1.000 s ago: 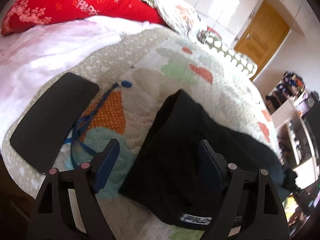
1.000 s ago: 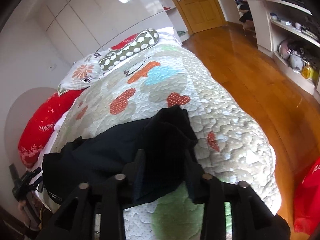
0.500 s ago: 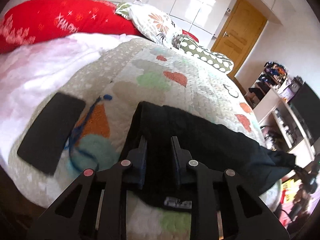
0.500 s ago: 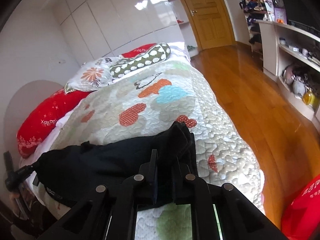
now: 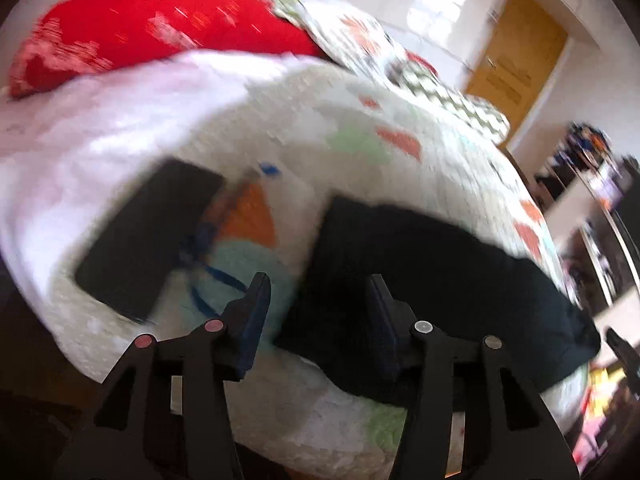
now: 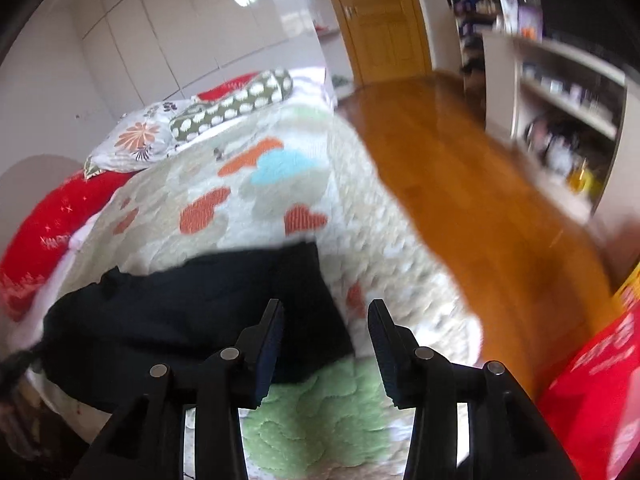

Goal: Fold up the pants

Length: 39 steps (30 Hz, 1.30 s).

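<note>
Both grippers' jaws reopened above pants (image 5: 420,280).

Black pants (image 5: 440,280); heart-patterned quilt (image 6: 280,184).

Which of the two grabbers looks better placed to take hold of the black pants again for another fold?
Probably the left gripper: its opening jaws straddle an edge of the black pants. The right gripper is also opening, with only a corner of the pants low between its fingers.

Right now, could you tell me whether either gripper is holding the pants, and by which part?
Neither holds anything. The left gripper and right gripper are both opening, with no cloth between their fingers; the black pants lie folded on the quilt.
</note>
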Each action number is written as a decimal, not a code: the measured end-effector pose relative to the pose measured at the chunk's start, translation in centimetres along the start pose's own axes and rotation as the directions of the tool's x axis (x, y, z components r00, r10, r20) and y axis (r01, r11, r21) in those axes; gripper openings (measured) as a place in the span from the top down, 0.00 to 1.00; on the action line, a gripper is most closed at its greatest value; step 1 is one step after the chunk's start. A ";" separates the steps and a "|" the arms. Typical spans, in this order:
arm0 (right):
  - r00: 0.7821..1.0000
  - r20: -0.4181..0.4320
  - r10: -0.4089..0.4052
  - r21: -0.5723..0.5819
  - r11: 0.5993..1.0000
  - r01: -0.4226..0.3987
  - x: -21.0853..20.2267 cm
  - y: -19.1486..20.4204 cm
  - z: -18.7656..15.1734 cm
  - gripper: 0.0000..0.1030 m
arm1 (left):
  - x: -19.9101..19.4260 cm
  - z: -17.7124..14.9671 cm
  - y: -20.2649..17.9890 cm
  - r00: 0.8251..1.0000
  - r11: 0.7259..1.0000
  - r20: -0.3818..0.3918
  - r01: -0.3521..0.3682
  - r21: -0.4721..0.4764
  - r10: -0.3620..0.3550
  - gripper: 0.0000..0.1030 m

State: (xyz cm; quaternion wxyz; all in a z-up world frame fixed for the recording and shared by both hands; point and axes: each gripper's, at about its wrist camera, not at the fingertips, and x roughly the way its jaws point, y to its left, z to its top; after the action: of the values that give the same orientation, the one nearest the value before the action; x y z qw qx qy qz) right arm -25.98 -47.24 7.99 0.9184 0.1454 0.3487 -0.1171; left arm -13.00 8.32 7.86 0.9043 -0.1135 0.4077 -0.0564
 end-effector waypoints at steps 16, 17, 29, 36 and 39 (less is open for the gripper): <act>0.821 -0.380 0.426 -0.249 0.808 -0.535 14.7 20.9 3.8 0.47 | 6.4 1.6 -3.1 0.997 0.996 -0.058 -0.056 0.063 0.060 0.49; 0.798 -0.407 0.444 -0.235 0.793 -0.561 15.5 21.5 3.5 0.47 | 6.7 1.4 -3.0 0.996 0.997 -0.066 -0.056 0.056 0.060 0.49; 0.893 -0.305 0.330 -0.387 0.814 -0.433 16.1 23.7 2.9 0.97 | 7.6 0.7 -1.9 0.997 0.998 -0.053 -0.061 0.010 0.062 0.33; 0.922 -0.243 0.300 -0.319 0.874 -0.368 15.8 22.2 3.6 0.73 | 5.0 1.1 -2.3 0.995 0.995 -0.023 -0.100 0.031 0.101 0.33; 0.936 -0.186 0.298 -0.317 0.884 -0.344 12.5 20.5 4.2 0.68 | 2.9 1.3 -2.9 0.994 0.994 0.036 -0.101 0.040 0.099 0.33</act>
State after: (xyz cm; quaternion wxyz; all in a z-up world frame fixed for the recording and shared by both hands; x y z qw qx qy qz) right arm -7.81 -31.04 6.37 0.9111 0.0458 0.3947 0.1095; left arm -10.18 5.20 7.34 0.9150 -0.0748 0.3960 -0.0177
